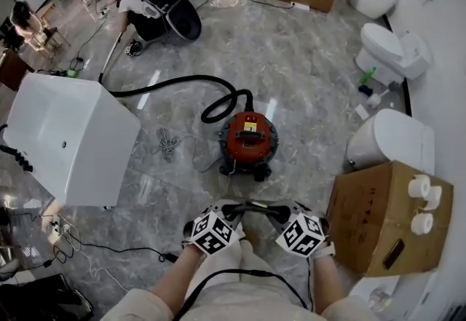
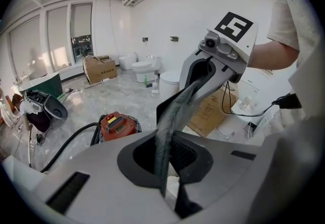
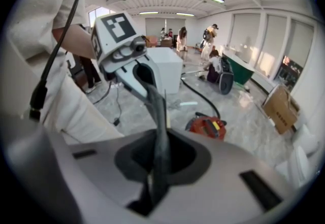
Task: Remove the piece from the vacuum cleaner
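The red vacuum cleaner [image 1: 249, 139] stands on the marble floor in front of me, its black hose [image 1: 175, 83] curving off to the left. Above the floor, near my body, both grippers face each other with a thin dark grey piece [image 1: 256, 206] spanning between them. My left gripper [image 1: 237, 210] is shut on one end of the piece [image 2: 170, 116]. My right gripper [image 1: 277, 212] is shut on the other end [image 3: 158, 121]. In the left gripper view the right gripper [image 2: 210, 68] shows beyond my own jaws. In the right gripper view the left gripper [image 3: 137, 73] shows likewise. The piece is apart from the vacuum cleaner [image 2: 118, 125].
A large white tub [image 1: 69, 137] sits on the left. At the right, a cardboard box [image 1: 386, 218] carries paper rolls. Toilets [image 1: 393, 139] line the right wall. Cables [image 1: 80, 243] trail on the floor near my feet. People [image 1: 138, 10] crouch at the back left.
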Demonstrator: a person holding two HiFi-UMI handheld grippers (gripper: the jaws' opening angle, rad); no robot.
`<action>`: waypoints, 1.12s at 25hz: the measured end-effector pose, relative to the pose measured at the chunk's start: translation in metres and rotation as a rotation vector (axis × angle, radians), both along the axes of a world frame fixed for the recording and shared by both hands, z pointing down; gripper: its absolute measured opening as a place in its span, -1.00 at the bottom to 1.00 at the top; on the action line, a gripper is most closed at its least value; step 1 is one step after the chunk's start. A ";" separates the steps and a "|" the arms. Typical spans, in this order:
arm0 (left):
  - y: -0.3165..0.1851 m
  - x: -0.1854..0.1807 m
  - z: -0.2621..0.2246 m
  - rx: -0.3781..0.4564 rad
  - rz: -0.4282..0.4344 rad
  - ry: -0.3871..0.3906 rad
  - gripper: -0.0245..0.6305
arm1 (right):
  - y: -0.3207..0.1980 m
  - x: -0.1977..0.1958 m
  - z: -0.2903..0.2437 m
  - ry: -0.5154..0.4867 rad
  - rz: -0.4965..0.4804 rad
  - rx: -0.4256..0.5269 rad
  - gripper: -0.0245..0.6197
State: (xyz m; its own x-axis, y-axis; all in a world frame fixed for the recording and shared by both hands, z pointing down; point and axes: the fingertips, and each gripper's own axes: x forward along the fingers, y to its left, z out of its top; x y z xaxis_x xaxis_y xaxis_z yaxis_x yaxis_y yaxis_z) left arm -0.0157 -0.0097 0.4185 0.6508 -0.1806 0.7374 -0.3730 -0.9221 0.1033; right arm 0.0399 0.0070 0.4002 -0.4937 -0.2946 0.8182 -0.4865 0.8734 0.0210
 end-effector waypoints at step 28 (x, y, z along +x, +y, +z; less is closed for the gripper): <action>0.026 -0.015 -0.044 -0.015 -0.008 0.005 -0.82 | 0.022 -0.015 -0.043 -0.003 -0.069 0.030 -0.81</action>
